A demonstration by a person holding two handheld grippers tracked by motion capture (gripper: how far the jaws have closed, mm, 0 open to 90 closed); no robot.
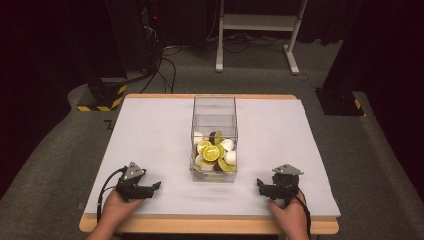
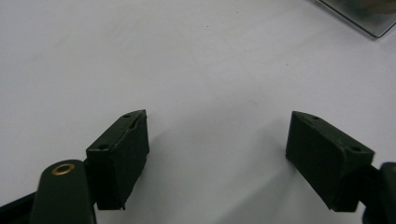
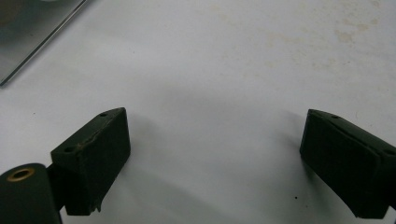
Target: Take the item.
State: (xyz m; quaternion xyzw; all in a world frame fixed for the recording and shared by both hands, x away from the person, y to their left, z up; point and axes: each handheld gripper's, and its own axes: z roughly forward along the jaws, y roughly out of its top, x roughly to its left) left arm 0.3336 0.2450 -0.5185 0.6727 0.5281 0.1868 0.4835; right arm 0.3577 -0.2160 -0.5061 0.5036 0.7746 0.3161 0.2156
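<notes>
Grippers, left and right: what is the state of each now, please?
Left gripper: open, holding nothing.
Right gripper: open, holding nothing.

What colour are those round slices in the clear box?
Yellow-green slices, among white pieces, best seen in the high view.

Table: I see the white-topped wooden table in front of me, on the grey carpeted floor.
Box: the clear plastic rectangular box stands on the table at mid-width, its long side running away from me.
Contents: the pile of yellow-green and white round pieces lies in the box, at its near end.
Left gripper: the black two-jaw left gripper rests near the table's front edge, left of the box and apart from it; in the left gripper view the box corner is at upper right.
Right gripper: the black two-jaw right gripper sits near the front edge, right of the box and apart from it; in the right gripper view the box corner is at upper left.
Behind: I note the white metal frame stand on the floor beyond the table's far edge.
</notes>
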